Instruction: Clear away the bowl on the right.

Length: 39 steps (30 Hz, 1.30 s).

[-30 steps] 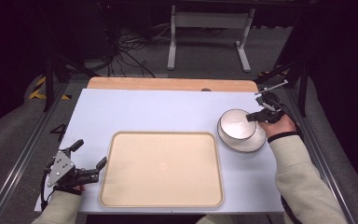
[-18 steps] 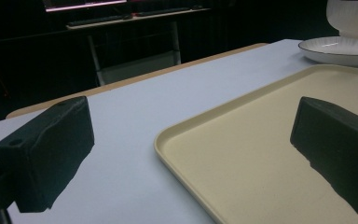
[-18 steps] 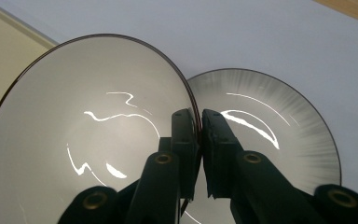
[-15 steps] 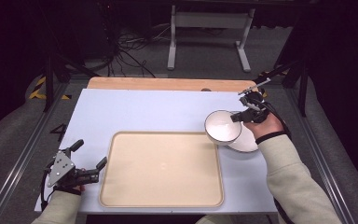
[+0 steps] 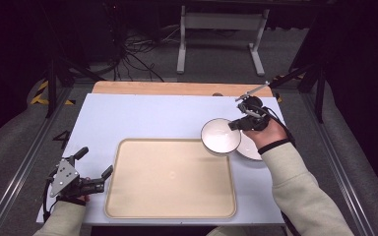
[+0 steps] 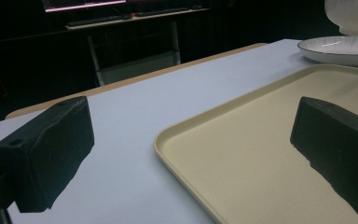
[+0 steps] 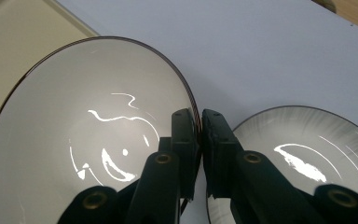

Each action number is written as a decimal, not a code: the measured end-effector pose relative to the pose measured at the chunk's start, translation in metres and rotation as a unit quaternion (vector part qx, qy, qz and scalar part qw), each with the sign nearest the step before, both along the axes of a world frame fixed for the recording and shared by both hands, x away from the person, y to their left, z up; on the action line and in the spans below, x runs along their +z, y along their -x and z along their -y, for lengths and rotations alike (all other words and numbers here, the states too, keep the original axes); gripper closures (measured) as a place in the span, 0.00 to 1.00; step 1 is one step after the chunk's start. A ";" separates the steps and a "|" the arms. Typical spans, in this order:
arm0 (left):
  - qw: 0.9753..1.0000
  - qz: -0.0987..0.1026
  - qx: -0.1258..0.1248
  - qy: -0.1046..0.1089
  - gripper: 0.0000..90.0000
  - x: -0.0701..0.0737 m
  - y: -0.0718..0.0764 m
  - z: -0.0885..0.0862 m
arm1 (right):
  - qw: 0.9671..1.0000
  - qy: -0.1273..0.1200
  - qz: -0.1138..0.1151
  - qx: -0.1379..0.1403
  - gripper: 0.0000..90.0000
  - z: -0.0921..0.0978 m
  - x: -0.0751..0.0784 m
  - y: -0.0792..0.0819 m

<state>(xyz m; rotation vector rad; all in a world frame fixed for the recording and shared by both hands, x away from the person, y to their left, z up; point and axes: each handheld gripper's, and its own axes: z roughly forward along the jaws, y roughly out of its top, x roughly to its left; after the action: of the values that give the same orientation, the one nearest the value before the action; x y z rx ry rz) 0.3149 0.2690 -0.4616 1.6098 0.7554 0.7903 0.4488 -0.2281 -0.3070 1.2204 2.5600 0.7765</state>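
Note:
My right gripper (image 5: 234,126) is shut on the rim of a white bowl (image 5: 220,136) and holds it above the table, near the beige tray's (image 5: 171,210) far right corner. In the right gripper view the jaws pinch the bowl (image 7: 88,135) at its dark-edged rim, one inside and one outside. A white plate (image 5: 252,147) lies on the table under and right of the bowl, also seen as the plate (image 7: 307,154). My left gripper (image 5: 94,169) rests open at the tray's left edge; its jaws straddle the tray rim (image 6: 186,154) with nothing between them.
The tray sits on a pale blue mat (image 5: 142,118) over a wooden tabletop (image 5: 167,88). Beyond the table's far edge stand a metal stand (image 5: 216,29) and cables on the floor. Metal rails run along both sides of the table.
The right gripper has lifted the bowl off the plate and carried it left toward the tray. The plate stays on the table. The left gripper has not moved.

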 end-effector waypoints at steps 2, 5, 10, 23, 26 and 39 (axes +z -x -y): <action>1.000 0.000 0.000 0.000 0.00 0.000 0.000 0.000 | 1.000 -0.001 0.001 0.004 0.94 -0.003 0.000 0.000; 1.000 0.000 0.000 0.000 0.00 0.000 0.000 0.000 | 1.000 -0.003 0.001 0.017 0.94 -0.013 0.001 0.002; 1.000 0.000 -0.001 0.000 0.00 0.000 0.000 0.000 | 0.999 -0.013 -0.003 0.032 0.94 -0.027 0.000 0.003; 1.000 0.001 -0.002 0.001 0.00 0.000 0.000 0.000 | 0.998 -0.024 -0.008 0.064 0.94 -0.057 -0.003 0.008; 1.000 0.000 -0.002 0.001 0.00 0.000 0.000 0.000 | 0.997 -0.027 -0.009 0.070 0.94 -0.061 -0.004 0.009; 1.000 0.001 -0.002 0.001 0.00 0.000 0.000 0.000 | 0.992 -0.006 -0.014 0.122 0.96 -0.103 -0.022 0.017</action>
<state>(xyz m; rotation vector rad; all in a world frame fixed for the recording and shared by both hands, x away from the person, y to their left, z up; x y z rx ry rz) 0.3148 0.2689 -0.4617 1.6088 0.7501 0.7884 0.4315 -0.1248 -0.3286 0.9392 2.7657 0.8285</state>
